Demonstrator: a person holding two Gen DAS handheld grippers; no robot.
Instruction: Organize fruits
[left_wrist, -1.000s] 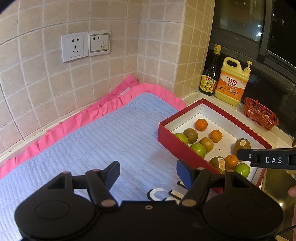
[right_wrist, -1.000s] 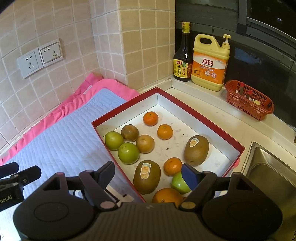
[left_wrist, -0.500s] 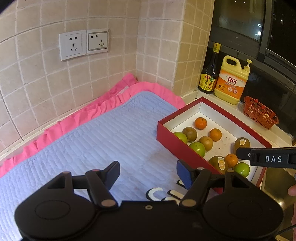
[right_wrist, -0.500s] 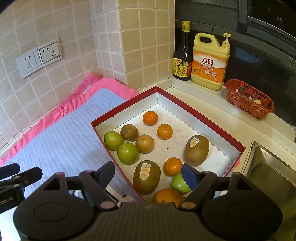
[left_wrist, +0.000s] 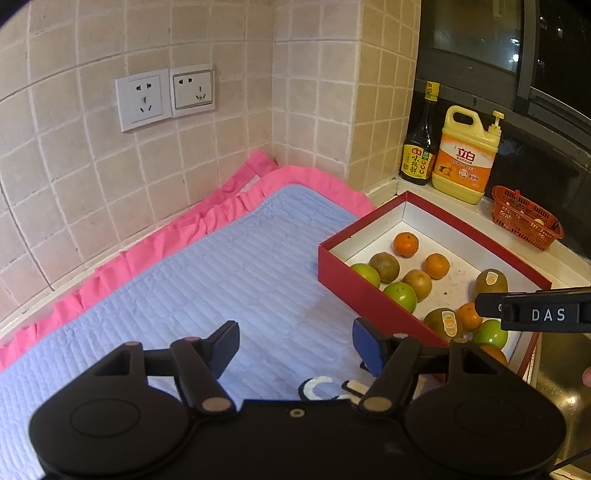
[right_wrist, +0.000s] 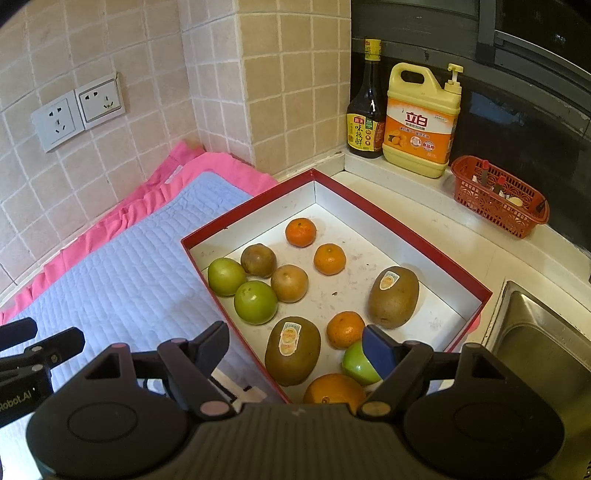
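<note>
A red box (right_wrist: 413, 236) with a white inside holds several fruits: small oranges (right_wrist: 301, 232), green fruits (right_wrist: 255, 302), brown round fruits (right_wrist: 289, 283) and two stickered kiwis (right_wrist: 393, 296). The box also shows in the left wrist view (left_wrist: 365, 286). My right gripper (right_wrist: 295, 345) is open and empty, above the box's near corner. My left gripper (left_wrist: 295, 341) is open and empty, above the blue quilted mat (left_wrist: 207, 288), left of the box.
A pink cloth (left_wrist: 207, 218) lies under the mat along the tiled wall. A dark sauce bottle (right_wrist: 365, 103), a yellow detergent jug (right_wrist: 421, 122) and a red basket (right_wrist: 498, 195) stand on the ledge. A steel sink (right_wrist: 543, 343) is at the right.
Both grippers have stayed open and empty. The left wrist view has shifted slightly, with the box a little further left and down. The right gripper has hardly moved.
</note>
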